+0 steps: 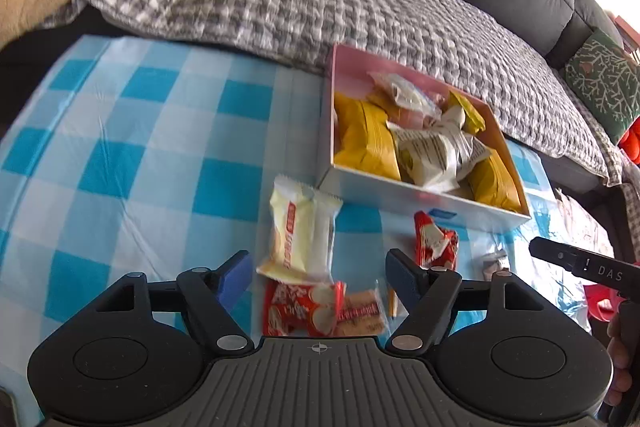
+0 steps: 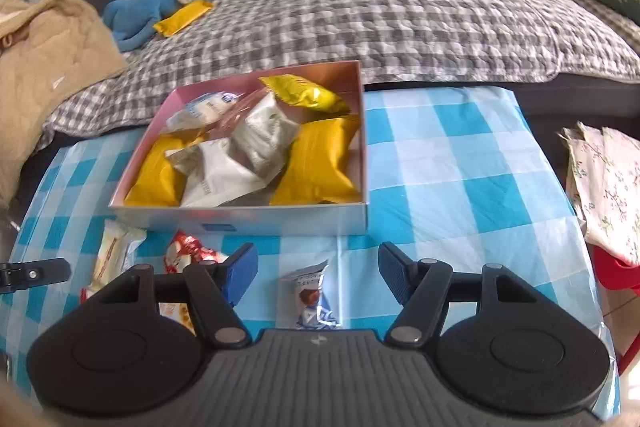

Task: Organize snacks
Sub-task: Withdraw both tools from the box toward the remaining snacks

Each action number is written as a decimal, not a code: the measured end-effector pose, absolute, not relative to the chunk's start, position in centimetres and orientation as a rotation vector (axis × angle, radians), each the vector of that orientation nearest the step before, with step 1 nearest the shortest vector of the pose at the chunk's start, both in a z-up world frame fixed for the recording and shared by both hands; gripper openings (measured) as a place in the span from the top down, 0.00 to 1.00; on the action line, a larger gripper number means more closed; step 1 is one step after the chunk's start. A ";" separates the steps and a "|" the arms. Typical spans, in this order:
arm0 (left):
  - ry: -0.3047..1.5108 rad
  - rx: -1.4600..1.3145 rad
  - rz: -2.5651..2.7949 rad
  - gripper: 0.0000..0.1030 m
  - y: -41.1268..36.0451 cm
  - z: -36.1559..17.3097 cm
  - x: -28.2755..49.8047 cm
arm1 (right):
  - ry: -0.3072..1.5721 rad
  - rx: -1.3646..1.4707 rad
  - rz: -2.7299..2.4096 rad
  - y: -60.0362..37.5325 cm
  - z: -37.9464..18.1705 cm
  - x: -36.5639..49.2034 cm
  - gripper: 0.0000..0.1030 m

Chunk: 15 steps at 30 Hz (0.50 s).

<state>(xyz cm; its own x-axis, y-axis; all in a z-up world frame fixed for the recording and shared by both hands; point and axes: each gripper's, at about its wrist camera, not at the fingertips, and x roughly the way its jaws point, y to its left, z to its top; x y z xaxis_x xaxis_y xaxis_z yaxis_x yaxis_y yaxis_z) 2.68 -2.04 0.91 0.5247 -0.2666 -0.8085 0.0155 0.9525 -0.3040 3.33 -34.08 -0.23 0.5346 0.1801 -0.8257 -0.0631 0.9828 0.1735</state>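
Inside, the box (image 2: 280, 217) holds yellow packets (image 2: 316, 163) and white packets (image 2: 224, 179); both claws gape empty.

In the left view, the red packet (image 1: 304, 309) and biscuit packet (image 1: 362, 313) at six o'clock run under the gripper body. A small silver sweet (image 1: 494, 263) at four o'clock is too blurred to identify. In the right view, the blue-white sachet (image 2: 312, 297) is cut off below, and an orange-printed packet (image 2: 176, 311) at eight o'clock shows only a sliver.
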 end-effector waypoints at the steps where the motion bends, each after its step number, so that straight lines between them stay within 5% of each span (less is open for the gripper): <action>1: 1.021 -0.288 -0.170 0.27 -1.9 0.6 2.7 | 0.994 0.118 0.167 -33.8 -0.2 3.2 0.40; 15: 1.128 -0.161 -0.145 0.28 -4.3 -2.8 2.1 | 1.023 0.012 0.268 -31.8 -1.5 3.4 0.43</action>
